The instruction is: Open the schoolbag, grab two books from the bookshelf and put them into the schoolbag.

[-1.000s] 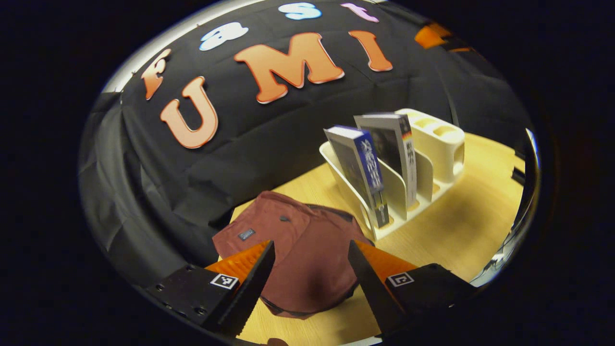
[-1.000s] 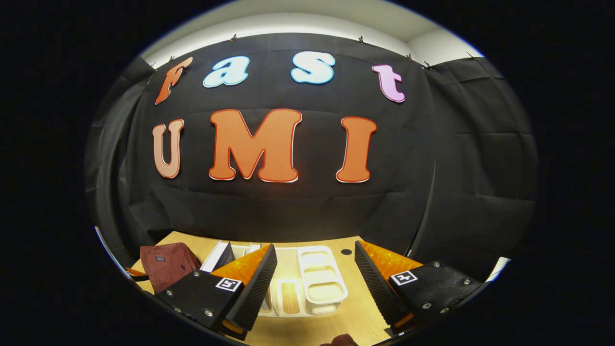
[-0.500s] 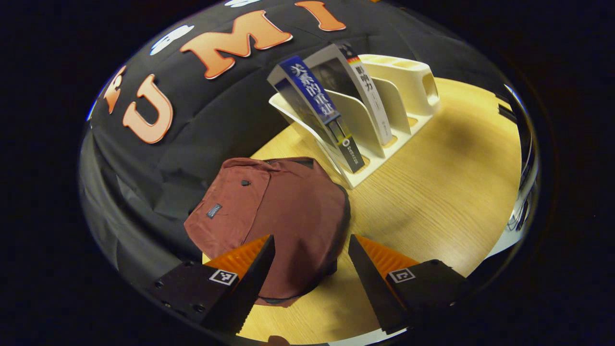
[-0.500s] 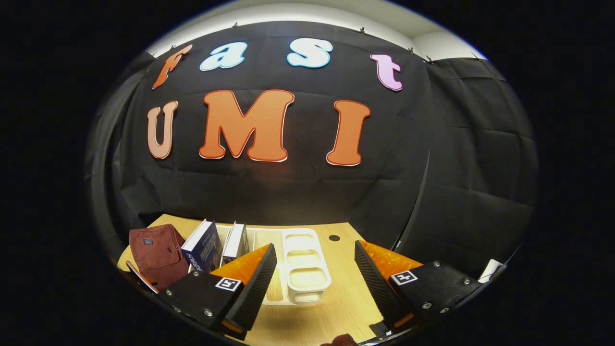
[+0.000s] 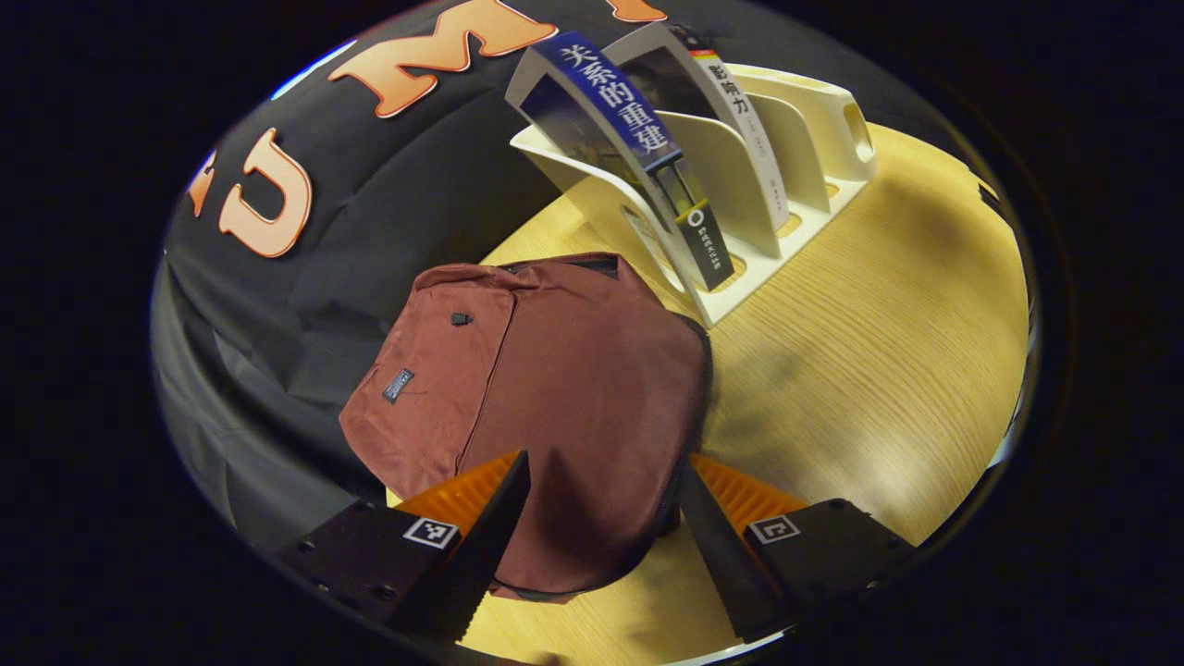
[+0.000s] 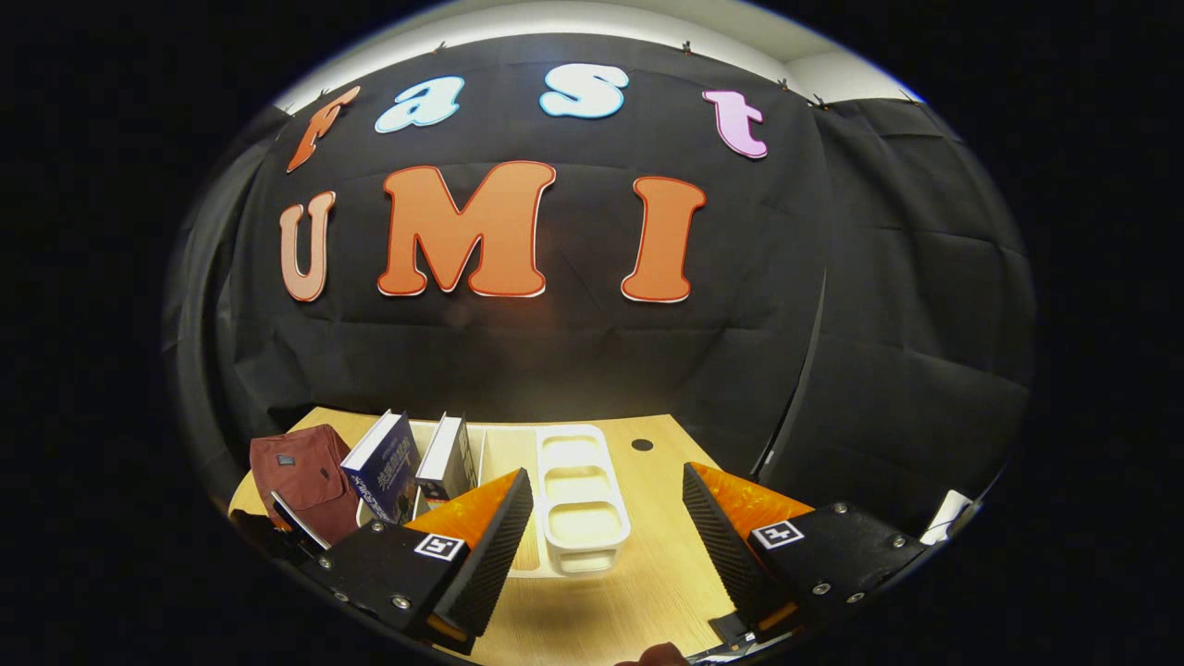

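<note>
tabletop (image 5: 879, 305): my work surface, carries everything.
schoolbag (image 5: 546, 398): lies flat and closed, beside the bookshelf, so books have a short trip.
bookshelf (image 5: 740, 176): slotted, keeps two books (image 5: 638, 139) upright for grabbing.
left gripper (image 5: 597, 536): I hold it open, empty, over the schoolbag's near edge.
right gripper (image 6: 606, 546): open, empty, facing the bookshelf, well apart.

You have the schoolbag (image 5: 546, 388) lying flat on the table (image 5: 879, 351), just beside the bookshelf (image 5: 740, 185) holding two books (image 5: 620, 111) upright.
</note>
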A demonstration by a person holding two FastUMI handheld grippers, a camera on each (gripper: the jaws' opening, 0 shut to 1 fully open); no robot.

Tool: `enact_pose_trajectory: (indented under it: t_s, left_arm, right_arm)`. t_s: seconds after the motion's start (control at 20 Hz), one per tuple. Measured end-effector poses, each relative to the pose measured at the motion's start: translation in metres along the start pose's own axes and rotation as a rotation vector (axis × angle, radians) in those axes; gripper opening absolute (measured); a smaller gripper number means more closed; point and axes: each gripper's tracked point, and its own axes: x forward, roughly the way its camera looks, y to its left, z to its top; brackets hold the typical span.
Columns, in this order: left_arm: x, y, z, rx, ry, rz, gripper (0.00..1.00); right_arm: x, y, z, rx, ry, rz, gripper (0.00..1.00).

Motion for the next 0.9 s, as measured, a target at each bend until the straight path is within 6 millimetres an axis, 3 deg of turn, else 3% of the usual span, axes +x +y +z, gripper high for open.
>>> enact_pose_trajectory:
  t_s: [0.1, 0.35, 0.5, 0.7, 0.9]
  left_arm:
    - [0.000, -0.006, 0.001, -0.015, 0.007, -0.043, 0.92]
    - [-0.004, -0.010, 0.003, 0.036, 0.024, -0.038, 0.08]
    - [-0.003, -0.010, 0.001, 0.015, 0.068, -0.071, 0.01]
    - [-0.001, -0.011, 0.001, 0.052, 0.101, -0.130, 0.01]
    - [0.002, -0.011, 0.000, -0.023, 0.118, -0.180, 0.01]
  right_arm:
    - [0.000, -0.002, -0.001, 0.001, 0.003, 0.000, 0.96]
    - [0.004, 0.003, 0.009, 0.025, -0.014, 0.029, 0.96]
    - [0.007, 0.006, 0.011, 0.027, -0.019, 0.043, 0.97]
    - [0.012, 0.012, 0.010, 0.073, -0.002, 0.068, 0.96]
    - [0.017, 0.009, 0.008, 0.112, 0.013, 0.072, 0.96]
